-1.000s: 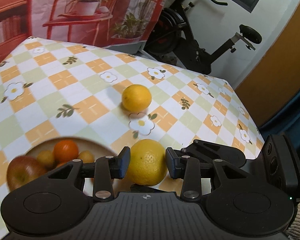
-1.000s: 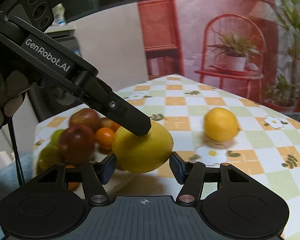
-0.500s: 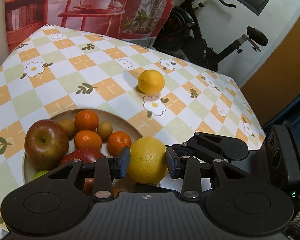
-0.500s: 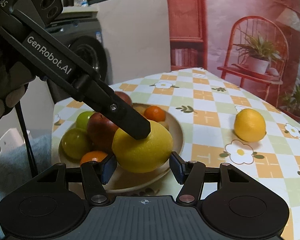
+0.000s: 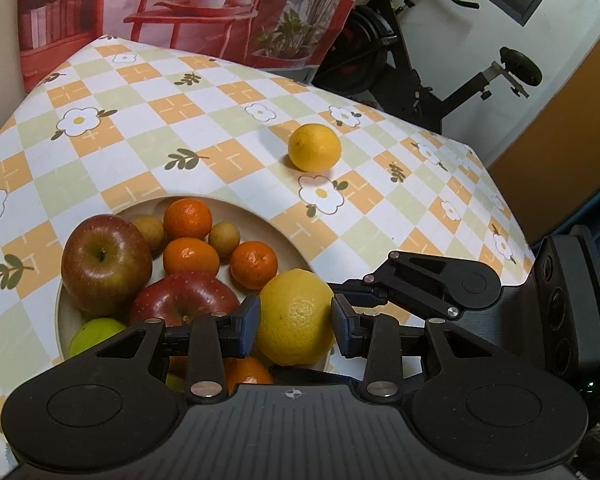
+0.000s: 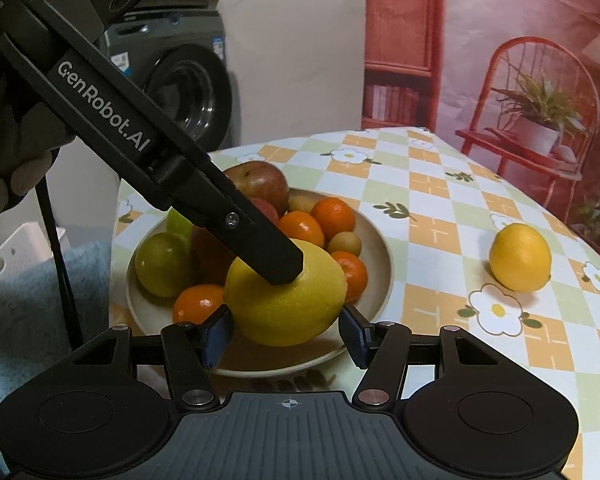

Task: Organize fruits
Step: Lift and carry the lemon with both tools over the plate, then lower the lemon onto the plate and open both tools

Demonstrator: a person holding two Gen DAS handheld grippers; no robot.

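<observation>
both grippers, left gripper [image 5: 294, 326] and right gripper [image 6: 286, 334], were clamped on one lemon [image 6: 286, 298] over the bowl [image 6: 382, 276]; placing step. next: lower, release, fetch far lemon [image 6: 520, 258].

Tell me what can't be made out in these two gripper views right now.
- Near edge of the plate: right wrist view, hidden behind the gripper body.
- Fruit low in the plate: left wrist view, an orange shows only partly behind the left gripper.
- Underside of the big lemon: both views; whether it rests on the plate is unclear.
- Person: only a gloved hand, cut off by the right wrist view's edge.
</observation>
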